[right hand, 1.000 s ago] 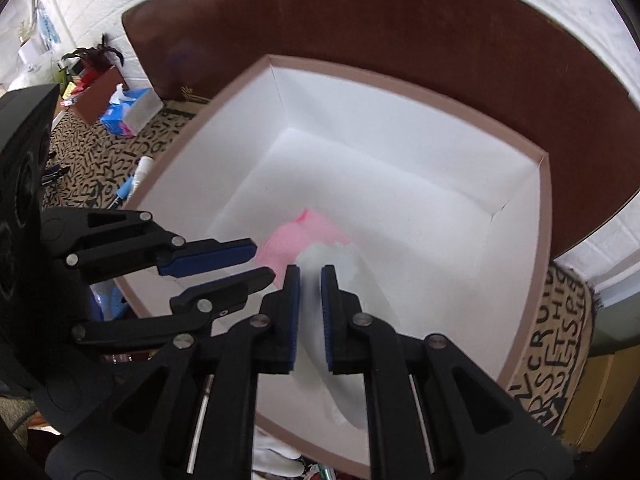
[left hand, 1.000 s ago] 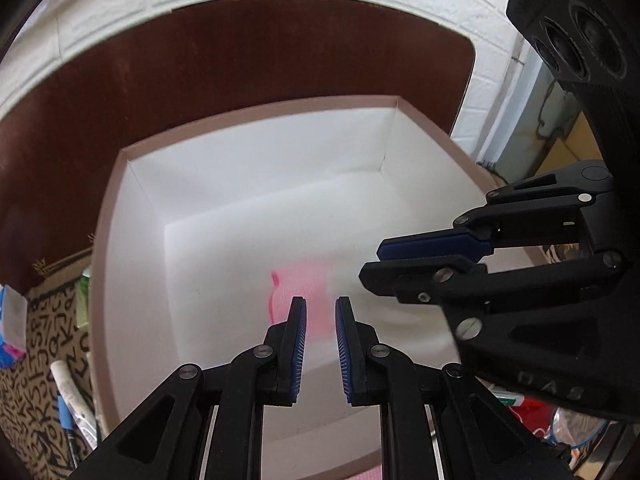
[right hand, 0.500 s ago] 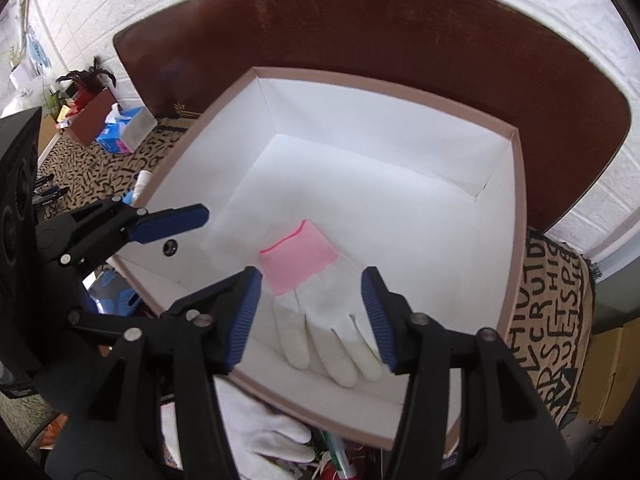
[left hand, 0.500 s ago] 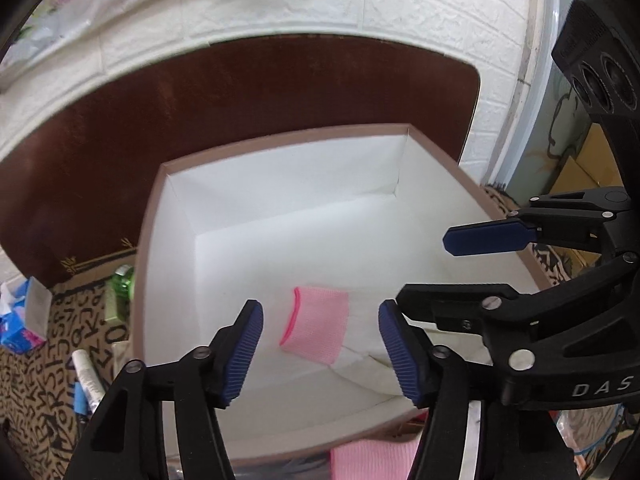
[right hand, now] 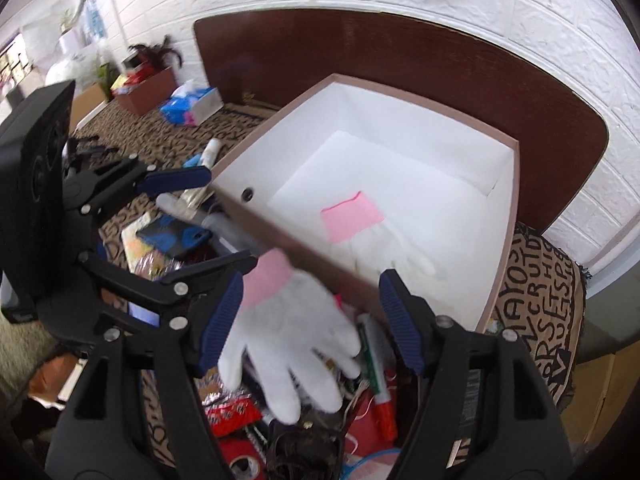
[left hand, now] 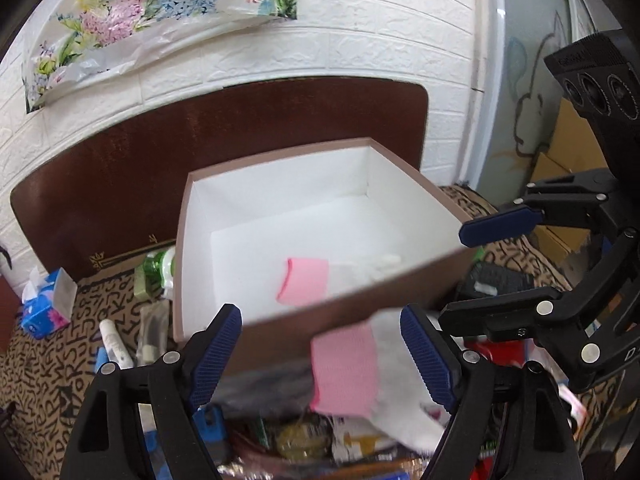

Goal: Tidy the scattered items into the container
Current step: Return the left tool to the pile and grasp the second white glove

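Note:
A brown box with a white inside (left hand: 224, 204) (right hand: 400, 136) stands on the patterned cloth. One white glove with a pink cuff (left hand: 306, 282) (right hand: 360, 224) lies flat on its floor. A second white glove with a pink cuff (left hand: 352, 368) (right hand: 296, 328) lies outside, on the clutter in front of the box. My left gripper (left hand: 322, 354) is open and empty, above that second glove. My right gripper (right hand: 310, 320) is open and empty, above the same glove. Each gripper shows at the side of the other's view (left hand: 500, 228) (right hand: 172, 180).
Left of the box lie a green bottle (left hand: 154, 268), white tubes (left hand: 114, 340) and a blue tissue pack (left hand: 44, 308). In front lies a heap of red packets (right hand: 232, 412), a marker (right hand: 376, 376) and a blue phone case (right hand: 176, 236). A dark wooden board (left hand: 120, 160) stands behind.
Both grippers opened, let go of the first glove in the box, and pulled back and up out of it. They now hang over the second glove outside.

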The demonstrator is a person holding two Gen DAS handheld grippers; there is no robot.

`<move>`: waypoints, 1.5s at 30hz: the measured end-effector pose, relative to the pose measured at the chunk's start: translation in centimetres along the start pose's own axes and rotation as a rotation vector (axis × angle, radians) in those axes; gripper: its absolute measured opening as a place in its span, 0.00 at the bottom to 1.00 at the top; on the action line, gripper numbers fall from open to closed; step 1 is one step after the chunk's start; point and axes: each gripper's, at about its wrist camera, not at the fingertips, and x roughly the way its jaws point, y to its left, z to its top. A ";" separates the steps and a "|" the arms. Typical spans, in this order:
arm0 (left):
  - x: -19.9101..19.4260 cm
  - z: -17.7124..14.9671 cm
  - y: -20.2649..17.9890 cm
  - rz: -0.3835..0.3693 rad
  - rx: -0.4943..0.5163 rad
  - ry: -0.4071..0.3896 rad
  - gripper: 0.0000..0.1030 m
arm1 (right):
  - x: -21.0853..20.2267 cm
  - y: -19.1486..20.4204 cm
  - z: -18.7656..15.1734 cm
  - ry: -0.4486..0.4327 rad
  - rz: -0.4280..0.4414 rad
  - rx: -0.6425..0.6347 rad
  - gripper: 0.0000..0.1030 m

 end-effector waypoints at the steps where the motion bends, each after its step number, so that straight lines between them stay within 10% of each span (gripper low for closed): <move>1: 0.0 -0.6 -0.2 -0.005 0.002 0.012 0.81 | 0.2 0.4 -0.5 0.004 -0.001 -0.013 0.69; 29: 4.0 -5.0 0.7 -0.085 -0.107 0.125 0.81 | 5.4 -0.7 -3.9 0.061 0.054 0.092 0.69; 36: 4.4 -5.2 0.1 -0.104 -0.086 0.134 0.78 | 7.0 -0.3 -4.0 0.098 0.078 0.071 0.48; 45: 4.2 -4.8 -1.0 -0.187 -0.056 0.125 0.31 | 6.5 0.5 -3.9 0.080 0.051 0.034 0.21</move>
